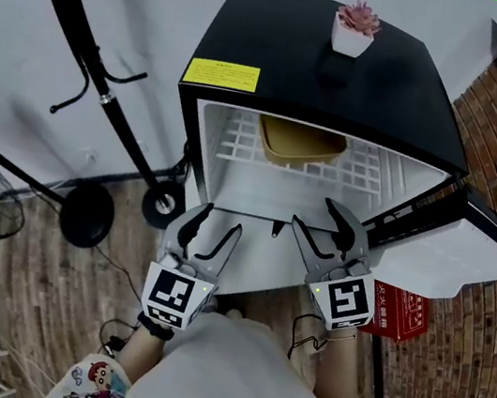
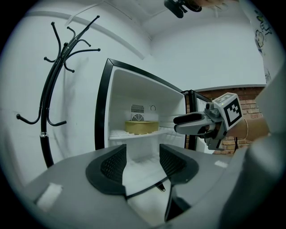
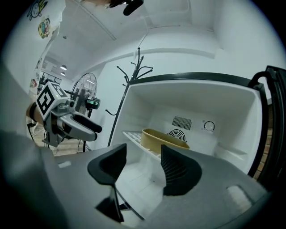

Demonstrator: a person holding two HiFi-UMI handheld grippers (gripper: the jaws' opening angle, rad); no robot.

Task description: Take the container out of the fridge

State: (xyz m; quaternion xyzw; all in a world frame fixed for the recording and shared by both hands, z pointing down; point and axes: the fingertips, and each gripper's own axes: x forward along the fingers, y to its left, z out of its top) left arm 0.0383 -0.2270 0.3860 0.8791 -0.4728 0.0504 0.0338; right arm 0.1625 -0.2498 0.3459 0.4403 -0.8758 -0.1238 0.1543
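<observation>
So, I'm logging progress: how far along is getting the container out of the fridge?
Done: the fridge door stands open. In hand: the left claw and right claw, both open and empty, hover in front of the opening. Remaining: the yellow container sits on the wire shelf, untouched; it needs gripping and lifting out.

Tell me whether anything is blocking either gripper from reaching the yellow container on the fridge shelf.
Nothing visible does. The fridge door stands open at the right, the container sits alone on the wire shelf, and the left gripper and right gripper face the opening, jaws apart and empty.
</observation>
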